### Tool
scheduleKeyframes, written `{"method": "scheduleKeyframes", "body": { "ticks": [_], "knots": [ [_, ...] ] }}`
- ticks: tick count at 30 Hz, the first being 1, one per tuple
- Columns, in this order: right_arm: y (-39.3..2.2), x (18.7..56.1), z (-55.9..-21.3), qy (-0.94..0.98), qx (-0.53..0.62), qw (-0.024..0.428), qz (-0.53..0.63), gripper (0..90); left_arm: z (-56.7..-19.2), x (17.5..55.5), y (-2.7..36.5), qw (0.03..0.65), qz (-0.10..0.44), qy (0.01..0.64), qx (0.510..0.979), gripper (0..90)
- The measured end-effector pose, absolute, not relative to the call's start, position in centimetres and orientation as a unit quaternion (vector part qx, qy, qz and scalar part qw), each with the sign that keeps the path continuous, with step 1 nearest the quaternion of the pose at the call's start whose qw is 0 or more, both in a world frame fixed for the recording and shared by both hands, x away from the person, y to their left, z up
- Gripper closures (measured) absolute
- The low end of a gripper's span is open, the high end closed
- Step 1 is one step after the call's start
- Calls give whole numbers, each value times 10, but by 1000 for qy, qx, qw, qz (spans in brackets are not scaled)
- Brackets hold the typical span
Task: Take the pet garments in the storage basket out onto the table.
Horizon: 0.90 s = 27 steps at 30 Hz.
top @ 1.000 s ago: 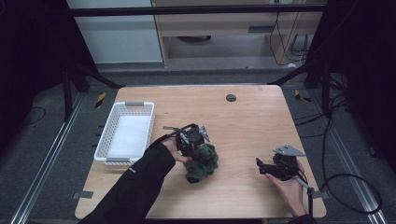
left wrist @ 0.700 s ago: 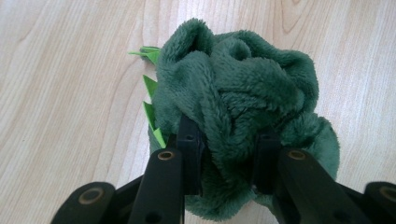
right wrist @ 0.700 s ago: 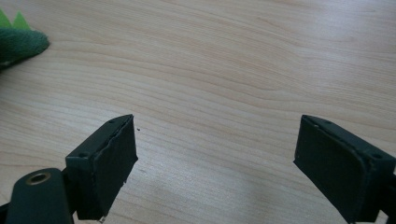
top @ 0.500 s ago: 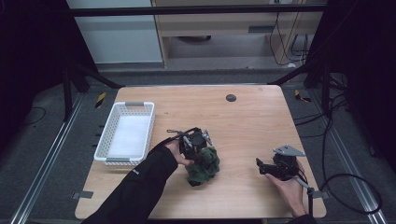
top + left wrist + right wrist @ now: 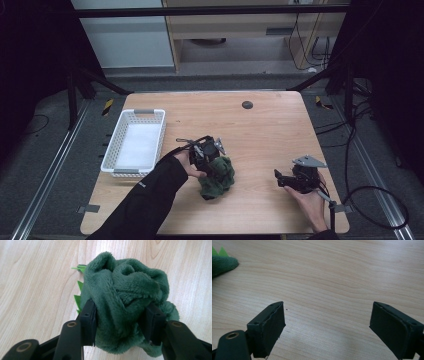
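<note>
You have no readable text, labels, brand marks, numbers or signs in any of your views.

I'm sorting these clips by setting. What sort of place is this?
Probably a lab or recording workspace: a lone wooden table ringed by dark frame posts, with cables trailing on grey carpet.
</note>
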State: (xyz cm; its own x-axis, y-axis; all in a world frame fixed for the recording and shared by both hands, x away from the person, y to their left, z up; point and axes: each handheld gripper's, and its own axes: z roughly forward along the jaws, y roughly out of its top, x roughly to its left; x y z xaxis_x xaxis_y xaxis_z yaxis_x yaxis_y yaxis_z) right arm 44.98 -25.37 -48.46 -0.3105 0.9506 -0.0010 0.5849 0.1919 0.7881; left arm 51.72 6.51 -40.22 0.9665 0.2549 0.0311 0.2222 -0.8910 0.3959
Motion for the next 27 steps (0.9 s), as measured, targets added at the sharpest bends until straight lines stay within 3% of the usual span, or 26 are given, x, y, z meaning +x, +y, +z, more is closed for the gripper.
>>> {"method": "scheduleKeyframes", "body": {
  "ticks": [17, 27],
  "knots": [
    [-254, 450, -485, 729, 526, 260, 351, 124, -371, 506, 98, 288, 67, 159, 942, 324],
    [-253, 450, -485, 728, 528, 260, 351, 122, -366, 498, 115, 341, 83, 211, 912, 289]
  ]
}}
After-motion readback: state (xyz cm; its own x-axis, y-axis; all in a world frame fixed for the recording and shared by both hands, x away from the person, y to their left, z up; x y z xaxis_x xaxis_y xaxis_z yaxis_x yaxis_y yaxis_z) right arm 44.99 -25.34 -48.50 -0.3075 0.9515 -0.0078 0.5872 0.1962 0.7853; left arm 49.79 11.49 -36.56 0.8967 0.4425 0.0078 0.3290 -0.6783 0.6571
